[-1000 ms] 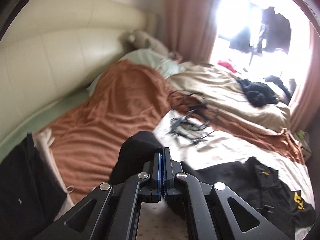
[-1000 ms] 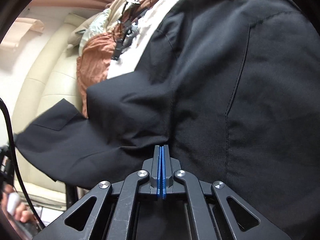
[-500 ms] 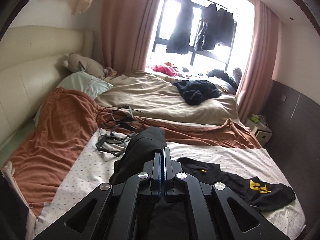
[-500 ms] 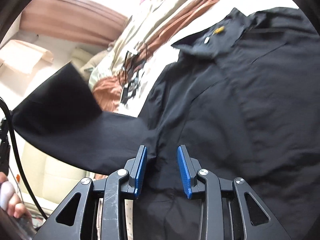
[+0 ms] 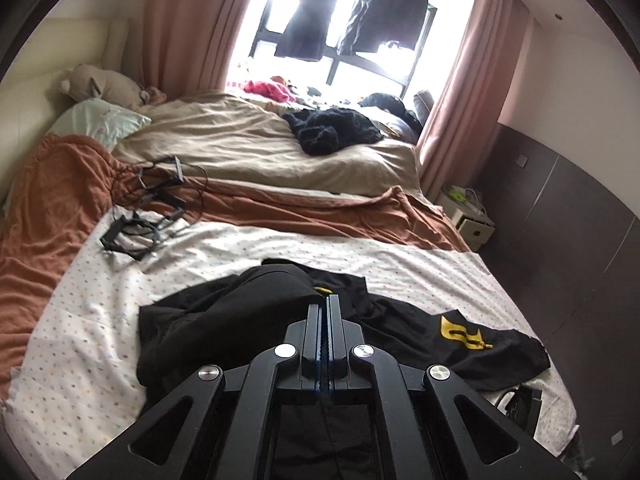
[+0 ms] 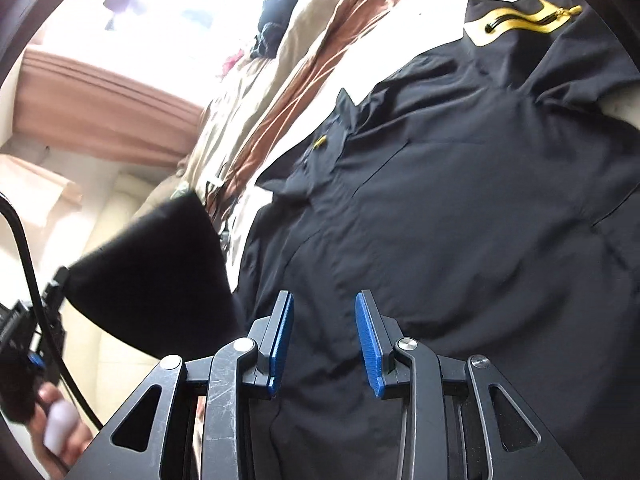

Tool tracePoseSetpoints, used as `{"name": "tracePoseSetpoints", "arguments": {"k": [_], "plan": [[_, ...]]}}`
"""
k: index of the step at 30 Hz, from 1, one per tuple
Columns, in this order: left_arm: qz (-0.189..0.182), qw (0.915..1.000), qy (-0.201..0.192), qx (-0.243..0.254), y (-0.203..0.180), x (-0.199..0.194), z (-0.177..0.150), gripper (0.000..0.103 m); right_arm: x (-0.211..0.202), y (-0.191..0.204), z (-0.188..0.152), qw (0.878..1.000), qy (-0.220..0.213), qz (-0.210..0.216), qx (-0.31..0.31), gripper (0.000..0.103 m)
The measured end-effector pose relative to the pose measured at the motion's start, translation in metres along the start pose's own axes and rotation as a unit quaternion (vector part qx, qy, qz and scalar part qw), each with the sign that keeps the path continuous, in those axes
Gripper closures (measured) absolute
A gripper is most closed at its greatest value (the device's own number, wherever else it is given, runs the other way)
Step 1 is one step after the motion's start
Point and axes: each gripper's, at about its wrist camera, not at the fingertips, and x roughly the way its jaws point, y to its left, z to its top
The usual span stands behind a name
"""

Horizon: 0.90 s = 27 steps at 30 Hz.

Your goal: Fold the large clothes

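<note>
A black jacket (image 5: 404, 320) with a yellow emblem (image 5: 464, 334) lies spread on the white dotted sheet (image 5: 92, 320). My left gripper (image 5: 327, 310) is shut on one black sleeve (image 5: 272, 292), which bunches up over its fingertips above the jacket. In the right wrist view the jacket (image 6: 460, 208) fills the frame, collar and yellow emblem (image 6: 520, 20) toward the top. My right gripper (image 6: 325, 300) hovers over the jacket's body, open, its blue pads apart with nothing pinched. The lifted sleeve (image 6: 160, 276) hangs taut at the left.
A rust-brown blanket (image 5: 56, 208) and a beige duvet (image 5: 248, 148) cover the far bed. Black cables and frames (image 5: 148, 216) lie by the sheet's far left corner. A white bedside table (image 5: 472, 220) stands right. A hand (image 6: 56, 436) shows at the lower left.
My right gripper has opened, let go of the jacket and drawn back above it. My left gripper, still shut on the sleeve, has swung across the bed toward the jacket.
</note>
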Motion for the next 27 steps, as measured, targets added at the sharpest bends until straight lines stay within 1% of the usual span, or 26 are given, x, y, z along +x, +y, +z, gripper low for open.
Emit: {"name": "tracePoseSetpoints", "arguments": {"k": [1,2,3,4,5,6,7,10,11,14,18,19,21,24,27], "plan": [[-0.013,0.9998,0.016,-0.002,-0.004,0.008,-0.005,0.101,-0.002,-0.001,0.001,1.0,-0.001,0.002,0.003,0.07],[-0.023,0.9993,0.03,-0.001,-0.007,0.013,-0.009,0.098,-0.002,-0.004,0.004,1.0,-0.004,0.003,0.01,0.067],[-0.04,0.9981,0.047,-0.001,-0.012,0.019,-0.016,0.086,-0.003,-0.007,0.007,1.0,-0.006,0.0,0.015,0.06],[-0.057,0.9965,0.061,0.0,-0.015,0.024,-0.022,0.056,-0.005,-0.009,0.008,1.0,-0.01,-0.003,0.019,0.056],[-0.068,0.9951,0.072,0.0,-0.017,0.027,-0.027,0.037,-0.007,-0.012,0.01,1.0,-0.015,-0.003,0.022,0.053],[-0.076,0.9942,0.077,0.001,-0.018,0.028,-0.033,0.004,-0.011,-0.014,0.011,1.0,-0.018,-0.002,0.024,0.053],[-0.084,0.9936,0.076,0.003,-0.02,0.025,-0.04,0.001,-0.013,-0.015,0.013,0.999,-0.02,-0.002,0.027,0.053],[-0.105,0.9906,0.088,0.005,-0.013,0.015,-0.049,0.001,-0.015,-0.016,0.017,0.999,-0.025,-0.004,0.025,0.052],[-0.098,0.9915,0.085,0.005,-0.008,0.01,-0.049,0.001,-0.014,-0.015,0.016,0.999,-0.025,-0.005,0.022,0.052],[-0.041,0.9965,0.073,0.008,0.016,-0.005,-0.048,0.001,-0.008,-0.004,0.012,1.0,-0.014,-0.004,0.001,0.052],[0.019,0.9983,0.054,-0.014,0.059,-0.027,-0.048,0.001,0.006,0.017,0.0,0.999,0.006,0.0,-0.039,0.052],[0.033,0.9982,0.048,-0.018,0.071,-0.035,-0.049,0.001,0.013,0.027,-0.004,0.998,0.016,0.002,-0.057,0.051],[0.052,0.9974,0.043,-0.027,0.088,-0.044,-0.052,0.001,0.023,0.039,-0.011,0.996,0.027,-0.001,-0.08,0.036],[0.078,0.9951,0.042,-0.044,0.116,-0.058,-0.062,0.001,0.038,0.062,-0.025,0.992,0.031,-0.001,-0.121,0.023],[0.098,0.9922,0.043,-0.064,0.141,-0.07,-0.075,0.001,0.058,0.083,-0.037,0.986,0.042,-0.012,-0.163,0.021]]}}
